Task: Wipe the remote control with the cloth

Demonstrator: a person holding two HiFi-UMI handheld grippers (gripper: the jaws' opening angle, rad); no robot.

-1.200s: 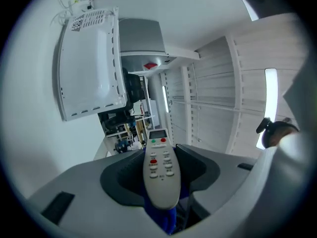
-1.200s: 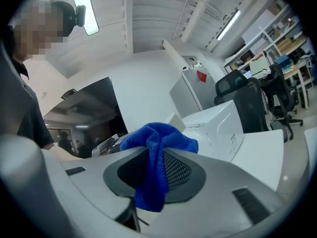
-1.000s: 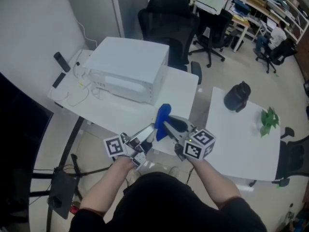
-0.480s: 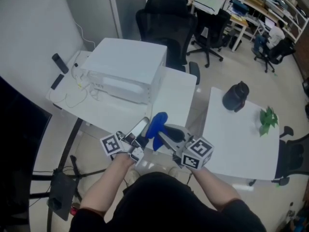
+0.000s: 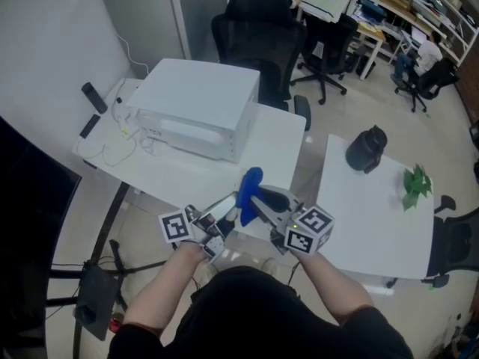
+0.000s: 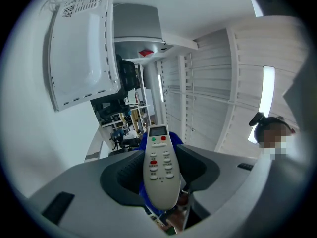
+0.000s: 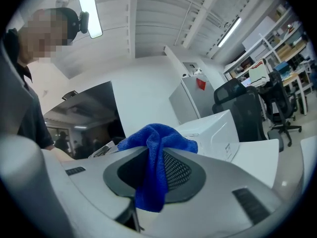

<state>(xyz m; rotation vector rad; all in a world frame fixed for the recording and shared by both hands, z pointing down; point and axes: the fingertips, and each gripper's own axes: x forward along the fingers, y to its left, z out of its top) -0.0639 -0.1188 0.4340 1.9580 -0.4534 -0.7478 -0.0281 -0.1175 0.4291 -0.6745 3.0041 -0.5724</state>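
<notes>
Gripping the remote control by its lower half, the left gripper has its jaws closed on the two long sides and holds it in mid-air over the near edge of the white table, which leaves the button face and small screen bare, I judge, for wiping. Just to its right the blue cloth is pinched in the nearly closed jaws of the right gripper, a bunched fold standing proud of the tips so that fabric rather than plastic meets the remote; blue shows behind the remote's back, seemingly touching it.
</notes>
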